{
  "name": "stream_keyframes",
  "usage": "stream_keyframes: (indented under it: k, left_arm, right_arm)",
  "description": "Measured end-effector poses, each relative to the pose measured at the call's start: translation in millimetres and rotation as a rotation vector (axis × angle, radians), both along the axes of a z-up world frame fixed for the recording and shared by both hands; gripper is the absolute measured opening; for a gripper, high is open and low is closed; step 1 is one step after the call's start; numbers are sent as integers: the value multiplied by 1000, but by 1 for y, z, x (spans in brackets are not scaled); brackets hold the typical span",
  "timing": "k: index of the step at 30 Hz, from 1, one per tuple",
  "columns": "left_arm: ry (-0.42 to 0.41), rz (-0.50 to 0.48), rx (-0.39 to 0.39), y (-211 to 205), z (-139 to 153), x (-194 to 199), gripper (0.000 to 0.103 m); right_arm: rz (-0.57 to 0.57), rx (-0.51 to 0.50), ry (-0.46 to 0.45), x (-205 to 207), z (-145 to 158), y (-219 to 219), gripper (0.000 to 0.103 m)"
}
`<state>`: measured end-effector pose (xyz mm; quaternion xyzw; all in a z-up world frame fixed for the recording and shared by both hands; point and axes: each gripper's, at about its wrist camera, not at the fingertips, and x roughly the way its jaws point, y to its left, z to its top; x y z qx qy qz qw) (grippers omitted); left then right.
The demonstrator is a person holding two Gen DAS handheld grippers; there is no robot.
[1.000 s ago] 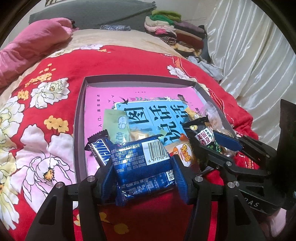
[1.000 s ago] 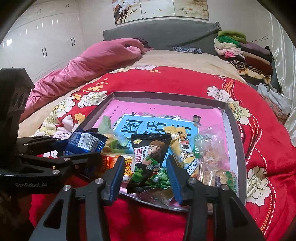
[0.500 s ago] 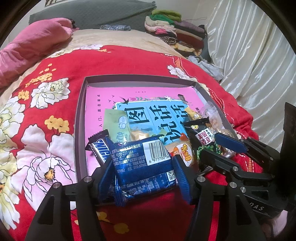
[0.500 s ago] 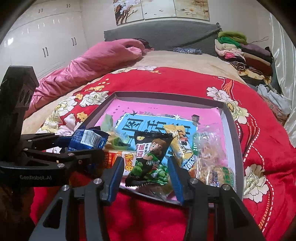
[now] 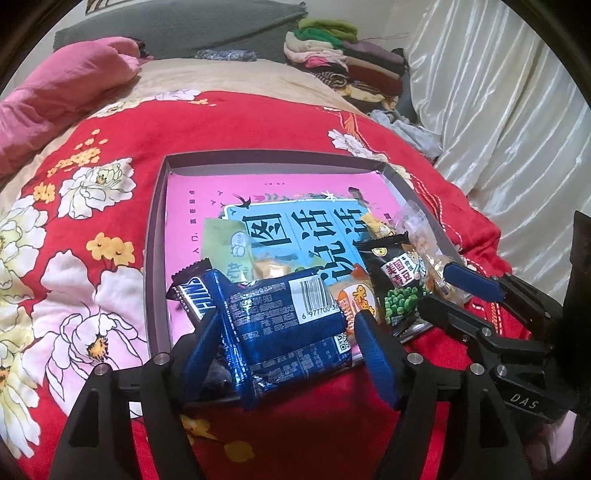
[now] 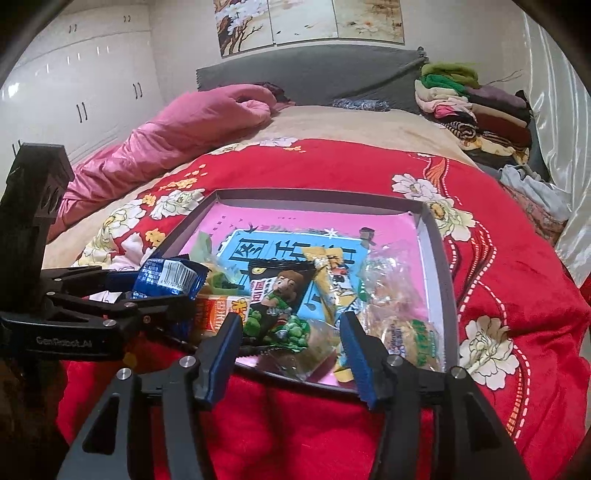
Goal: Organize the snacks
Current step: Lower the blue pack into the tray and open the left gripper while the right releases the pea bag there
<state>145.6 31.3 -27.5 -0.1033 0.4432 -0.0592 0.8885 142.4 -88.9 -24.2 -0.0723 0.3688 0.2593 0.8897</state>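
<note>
A bed (image 6: 332, 122) with a grey headboard (image 6: 306, 79) is flanked by white wardrobes (image 6: 74, 92) left, pale curtains (image 5: 498, 110) right; what seem paintings (image 6: 306, 22) are hung above.

Snack packets (image 5: 284, 325) heaped at grey tray's (image 5: 155, 236) near edge.

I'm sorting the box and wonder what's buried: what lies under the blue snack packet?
Under the blue snack packet a dark chocolate bar pokes out left, an orange packet right, both on the box's pink liner. Anything beneath its middle is covered.
</note>
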Motion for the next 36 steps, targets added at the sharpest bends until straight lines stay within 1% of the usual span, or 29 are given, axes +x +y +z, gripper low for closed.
stream_keyframes:
  k: [13, 19, 28, 32, 36]
  left_arm:
    - [-14, 0, 4, 0, 4, -1, 78]
    - [-19, -8, -3, 0, 7, -3, 78]
    - [-77, 0, 30, -2, 23, -12, 80]
    - [-81, 9, 34, -2, 28, -16, 80]
    - [-73, 35, 18, -1, 31, -23, 80]
  right_arm:
    - [-76, 5, -22, 4, 5, -19, 64]
    - [-106, 23, -33, 4, 9, -26, 68]
    - [-123, 49, -64, 2, 18, -33, 72]
    - [-118, 60, -73, -1, 20, -34, 77]
    - [-109, 64, -85, -5, 24, -32, 80]
